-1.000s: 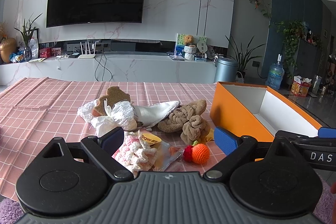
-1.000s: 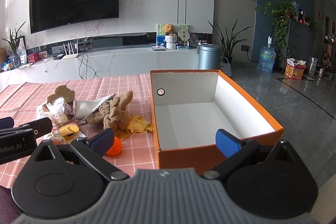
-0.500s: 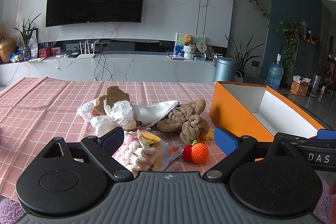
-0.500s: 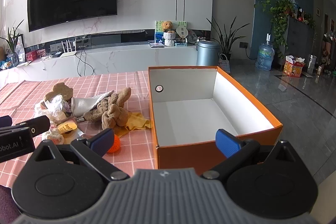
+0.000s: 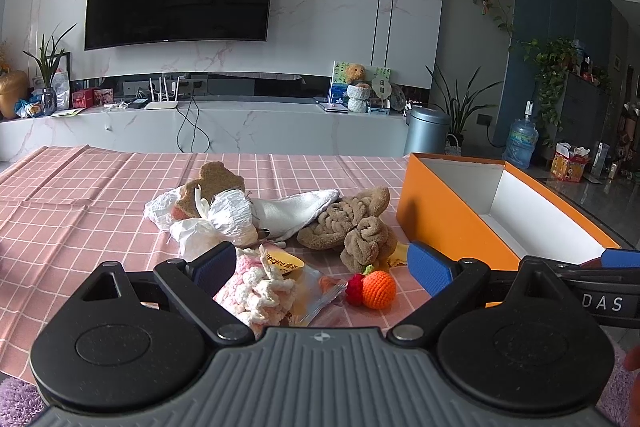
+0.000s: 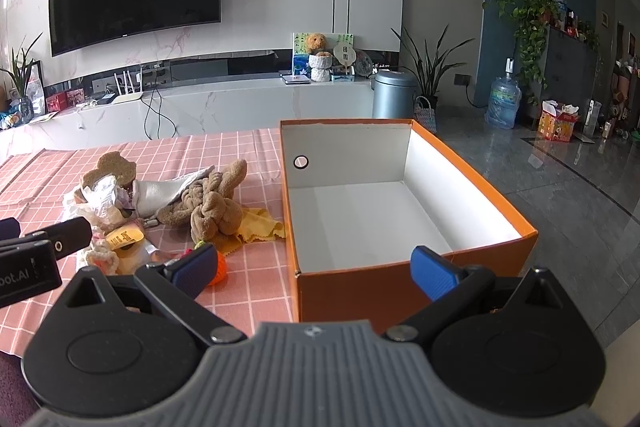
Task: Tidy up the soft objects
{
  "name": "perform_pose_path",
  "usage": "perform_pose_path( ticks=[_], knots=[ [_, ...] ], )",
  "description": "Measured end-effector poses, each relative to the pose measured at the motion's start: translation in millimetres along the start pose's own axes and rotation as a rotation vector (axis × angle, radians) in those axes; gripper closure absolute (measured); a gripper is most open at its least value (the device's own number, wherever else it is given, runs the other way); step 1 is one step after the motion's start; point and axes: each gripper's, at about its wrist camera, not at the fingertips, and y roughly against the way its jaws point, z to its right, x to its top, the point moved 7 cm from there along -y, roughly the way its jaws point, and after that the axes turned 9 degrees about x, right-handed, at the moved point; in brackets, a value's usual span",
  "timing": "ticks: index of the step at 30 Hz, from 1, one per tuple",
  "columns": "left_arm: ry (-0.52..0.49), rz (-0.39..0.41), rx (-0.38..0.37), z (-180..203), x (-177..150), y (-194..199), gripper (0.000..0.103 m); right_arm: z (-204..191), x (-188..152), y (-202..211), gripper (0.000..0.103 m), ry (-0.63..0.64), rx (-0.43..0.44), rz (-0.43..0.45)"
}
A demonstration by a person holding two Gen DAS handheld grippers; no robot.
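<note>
A pile of soft things lies on the pink checked tablecloth [image 5: 80,195]: a brown knotted plush [image 5: 352,223], a white cloth [image 5: 296,207], a brown bear-shaped sponge [image 5: 216,183], crumpled white wrap [image 5: 208,219], a pink-white knitted piece [image 5: 256,287], an orange crochet ball [image 5: 378,289] and a yellow cloth [image 6: 256,227]. An orange box [image 6: 400,211] with a white, empty inside stands to the right. My left gripper [image 5: 320,267] is open just before the knitted piece and ball. My right gripper [image 6: 316,267] is open at the box's near wall.
A plastic snack packet [image 5: 316,295] lies by the ball. Beyond the table stand a white TV console [image 5: 240,131], a grey bin [image 5: 428,131] and plants. Grey tiled floor [image 6: 560,179] lies right of the table's edge.
Both grippers have drifted slightly; the right one has risen a little, looking more down into the box. Nothing was grasped or moved.
</note>
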Motion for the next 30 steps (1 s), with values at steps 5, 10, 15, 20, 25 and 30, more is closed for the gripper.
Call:
perform_pose_path(
  ticks=[5,10,15,20,25,30],
  knots=[
    [0.005,-0.017,-0.014,2,-4,-1,0.0,0,-1,-2,0.002,0.001,-0.001,-0.01],
    [0.012,-0.025,-0.017,0,-5,-3,0.0,-2,0,-4,0.002,0.008,0.026,0.003],
    [0.02,-0.034,-0.037,-3,-5,-5,0.004,-9,3,-4,0.003,0.032,0.075,0.044],
    [0.042,-0.053,-0.031,-13,-5,-8,0.01,-23,8,-5,0.003,0.094,0.13,0.088],
    [0.034,-0.085,-0.032,-22,-5,-16,0.011,-40,13,-16,0.012,0.161,0.202,0.085],
    [0.051,-0.104,-0.037,-30,-5,-25,0.014,-60,13,-35,0.023,0.238,0.259,0.071]
  ],
)
